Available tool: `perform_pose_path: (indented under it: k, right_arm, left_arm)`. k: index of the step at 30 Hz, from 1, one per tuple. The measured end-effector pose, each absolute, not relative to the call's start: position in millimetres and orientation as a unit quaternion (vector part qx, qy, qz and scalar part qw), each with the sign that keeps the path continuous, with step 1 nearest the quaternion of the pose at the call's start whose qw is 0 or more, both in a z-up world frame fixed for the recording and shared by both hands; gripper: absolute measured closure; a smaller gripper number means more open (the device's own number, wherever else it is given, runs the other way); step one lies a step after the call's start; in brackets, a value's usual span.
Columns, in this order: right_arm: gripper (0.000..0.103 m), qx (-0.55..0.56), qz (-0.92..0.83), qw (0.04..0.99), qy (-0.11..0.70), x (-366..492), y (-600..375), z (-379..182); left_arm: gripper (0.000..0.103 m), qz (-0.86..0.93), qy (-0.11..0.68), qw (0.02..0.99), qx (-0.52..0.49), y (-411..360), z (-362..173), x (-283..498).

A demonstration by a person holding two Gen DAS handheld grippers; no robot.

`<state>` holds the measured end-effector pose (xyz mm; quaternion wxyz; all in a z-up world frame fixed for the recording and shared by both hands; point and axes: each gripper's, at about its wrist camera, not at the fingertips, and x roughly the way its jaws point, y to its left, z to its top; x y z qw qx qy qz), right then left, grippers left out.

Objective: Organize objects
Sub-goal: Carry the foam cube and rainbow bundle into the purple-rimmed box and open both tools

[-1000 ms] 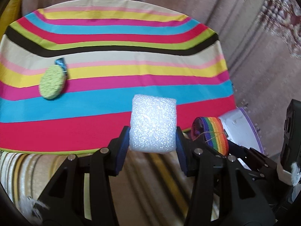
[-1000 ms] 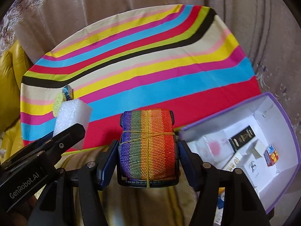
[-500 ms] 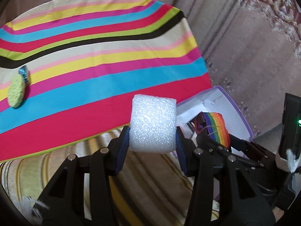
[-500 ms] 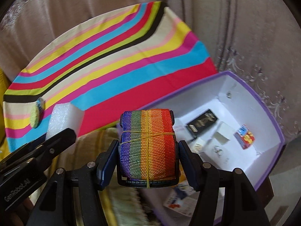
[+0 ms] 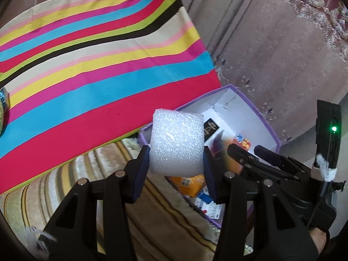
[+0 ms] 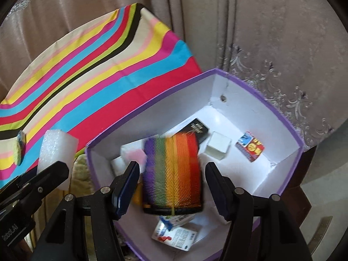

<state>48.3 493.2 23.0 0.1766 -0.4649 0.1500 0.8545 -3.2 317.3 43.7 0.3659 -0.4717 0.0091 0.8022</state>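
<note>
My left gripper (image 5: 176,150) is shut on a white foam block (image 5: 177,141) and holds it above the near left edge of the purple box (image 5: 266,128). The block also shows in the right wrist view (image 6: 57,152). My right gripper (image 6: 173,171) is open over the purple box (image 6: 291,130). The rainbow strap roll (image 6: 173,174) is blurred between the spread fingers, touching neither, above the box's contents. In the left wrist view the right gripper (image 5: 241,152) reaches over the box.
The box holds a black pack (image 6: 199,129), a white cube (image 6: 218,148), a colourful card pack (image 6: 250,149) and printed packets (image 6: 176,233). The striped cloth (image 5: 97,65) covers the table on the left, with a green sponge (image 6: 18,150) at its far left. Curtains hang behind.
Both grippers swung right from the striped table to over the purple box. The right gripper opened and let go of the rainbow strap roll. The left still holds the foam block.
</note>
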Motion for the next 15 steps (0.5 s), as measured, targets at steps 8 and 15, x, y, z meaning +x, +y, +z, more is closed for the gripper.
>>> perform_pose_path:
  k: [8, 15]
  right_arm:
    - [0.025, -0.462, 0.853, 0.192, 0.149, 50, 499, 22]
    - [0.023, -0.464, 0.855, 0.185, 0.142, 50, 492, 24]
  left_arm:
    - [0.035, 0.799, -0.003, 0.373, -0.471, 318, 44, -4]
    - [0.035, 0.804, -0.023, 0.360, -0.472, 306, 44, -6]
